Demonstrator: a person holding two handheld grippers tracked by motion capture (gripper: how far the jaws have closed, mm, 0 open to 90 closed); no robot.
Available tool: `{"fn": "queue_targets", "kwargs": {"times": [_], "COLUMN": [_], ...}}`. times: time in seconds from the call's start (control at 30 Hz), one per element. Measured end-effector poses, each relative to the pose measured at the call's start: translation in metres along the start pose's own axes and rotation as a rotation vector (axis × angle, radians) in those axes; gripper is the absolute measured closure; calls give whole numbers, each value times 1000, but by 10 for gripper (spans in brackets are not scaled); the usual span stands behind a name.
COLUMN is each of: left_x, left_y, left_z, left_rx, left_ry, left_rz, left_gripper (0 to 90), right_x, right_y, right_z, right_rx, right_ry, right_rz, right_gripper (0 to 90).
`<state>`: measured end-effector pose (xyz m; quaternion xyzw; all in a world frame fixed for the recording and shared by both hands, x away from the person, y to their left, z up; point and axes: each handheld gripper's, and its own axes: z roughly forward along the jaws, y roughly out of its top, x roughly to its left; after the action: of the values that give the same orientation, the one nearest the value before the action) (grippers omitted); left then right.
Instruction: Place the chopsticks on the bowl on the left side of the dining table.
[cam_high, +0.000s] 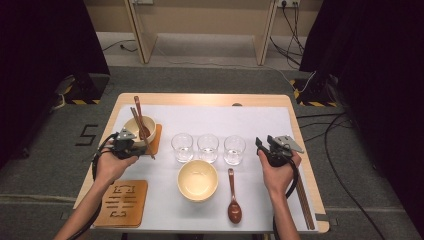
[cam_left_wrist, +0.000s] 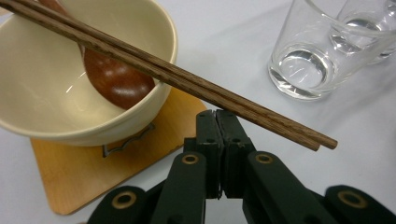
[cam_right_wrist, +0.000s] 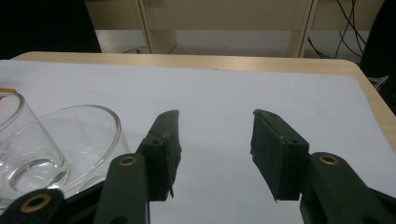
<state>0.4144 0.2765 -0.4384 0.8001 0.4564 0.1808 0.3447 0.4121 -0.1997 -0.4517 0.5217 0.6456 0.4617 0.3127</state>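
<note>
- We hold the left gripper near the left edge of the worktop, just beside a cream bowl; its jaws are clenched together with nothing between them, as the left gripper view makes plain.
- In that view the tips of the closed jaws sit right under the near ends of a pair of chopsticks, which lie slanted across the bowl's rim; whether the jaws touch the sticks we cannot tell.
- A brown spoon rests inside this bowl, and the bowl stands on a wooden coaster.
- Our right gripper hovers near the right edge of the worktop, its jaws released and standing wide apart over the bare white mat, holding nothing.
- Three empty glasses stand in a row across the middle: the left glass, the middle glass and the right glass, the last just beside the right gripper.
- Toward the near edge sit a second cream bowl, empty, and a second brown spoon to its right.
- A second wooden coaster lies at the near left corner, and another pair of chopsticks lies along the right edge.
</note>
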Motion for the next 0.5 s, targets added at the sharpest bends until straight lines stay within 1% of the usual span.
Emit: {"fn": "queue_targets", "kwargs": {"times": [0.17,0.5], "left_x": [-5,-15], "left_y": [6,16], "left_z": [6,21], "left_rx": [-4,10], "left_ry": [-5,-3], "left_rz": [-6,7], "left_gripper": [871,867], "right_x": [-1,-2], "right_y": [0,0], "right_z": [0,-1], "right_rx": [0,0], "right_ry": [-2,-4], "right_rz": [2,6], "right_gripper": [522,523]}}
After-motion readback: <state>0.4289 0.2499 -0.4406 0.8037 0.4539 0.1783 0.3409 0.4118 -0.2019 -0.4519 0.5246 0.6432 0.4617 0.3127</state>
